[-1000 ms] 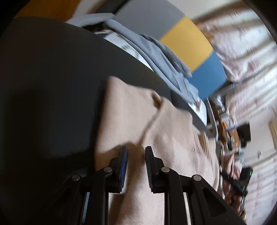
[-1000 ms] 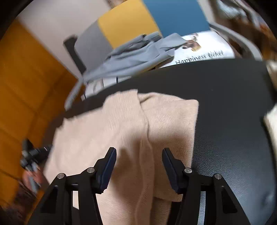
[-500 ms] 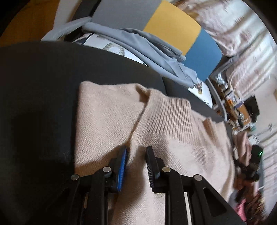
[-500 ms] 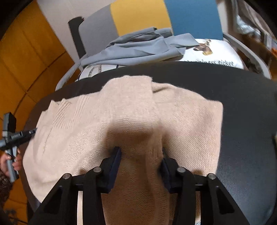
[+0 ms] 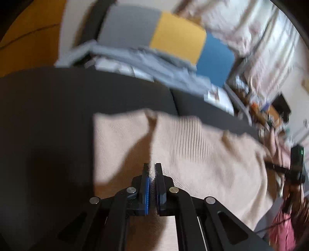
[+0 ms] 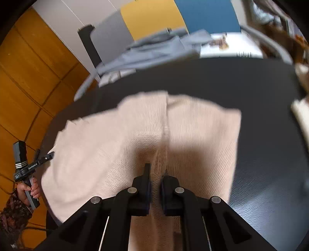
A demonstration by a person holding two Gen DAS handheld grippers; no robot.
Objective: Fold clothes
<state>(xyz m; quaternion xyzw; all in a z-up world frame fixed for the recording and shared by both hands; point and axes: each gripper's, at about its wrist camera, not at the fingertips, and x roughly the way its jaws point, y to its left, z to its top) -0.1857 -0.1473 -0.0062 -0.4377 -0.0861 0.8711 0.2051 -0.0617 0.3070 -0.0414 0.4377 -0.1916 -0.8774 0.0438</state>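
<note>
A beige knitted sweater (image 6: 123,146) lies spread across a dark, rounded surface (image 6: 266,173), reaching from that surface's left edge to about its middle. In the right wrist view, at the far left, the person's hand (image 6: 29,190) in a dark patterned sleeve (image 6: 13,214) grips the handle of the left gripper (image 6: 51,154), whose tip meets the sweater's left edge. In the left wrist view that gripper's fingers (image 5: 145,185) are pressed together on a thin ridge of the beige knit, which rises up between the pads; this view is blurred. Toward the middle, a seam-like crease runs down the sweater to the right gripper (image 6: 155,173), whose fingers (image 6: 146,181) are closed on a pinched fold of the knit standing up between them. Right of the sweater the dark surface is bare and glossy. Behind the surface, a grey garment (image 6: 150,52) is draped over a seat with grey, yellow and blue back panels (image 6: 154,17), beside a white printed sheet (image 6: 229,48). Orange wood panelling (image 6: 29,73) fills the left background.
</note>
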